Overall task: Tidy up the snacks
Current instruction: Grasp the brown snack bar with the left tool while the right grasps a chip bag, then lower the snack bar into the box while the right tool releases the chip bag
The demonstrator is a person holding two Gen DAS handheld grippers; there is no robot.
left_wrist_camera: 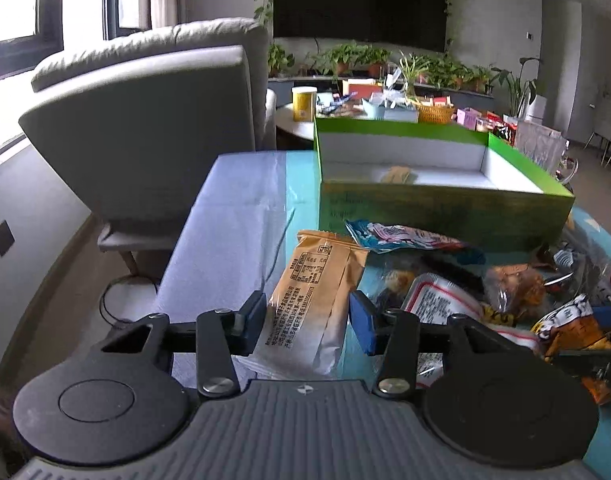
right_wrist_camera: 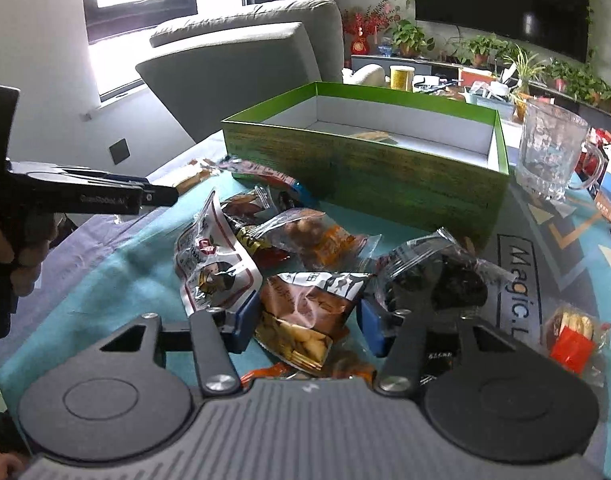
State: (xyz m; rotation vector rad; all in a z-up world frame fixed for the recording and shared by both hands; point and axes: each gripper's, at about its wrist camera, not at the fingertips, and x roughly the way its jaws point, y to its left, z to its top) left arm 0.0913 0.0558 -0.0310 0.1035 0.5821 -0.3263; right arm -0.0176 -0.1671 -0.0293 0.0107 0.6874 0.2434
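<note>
The left gripper (left_wrist_camera: 307, 314) pinches the orange packet (left_wrist_camera: 313, 292) for the green box (left_wrist_camera: 445, 204) at one o'clock; the right gripper (right_wrist_camera: 309, 322), spread, straddles a brown packet (right_wrist_camera: 305, 308) in the pile.

one green box (right_wrist_camera: 369, 176); one glass mug (right_wrist_camera: 553, 152); two grippers (left_wrist_camera: 309, 320) (right_wrist_camera: 309, 320)
</note>
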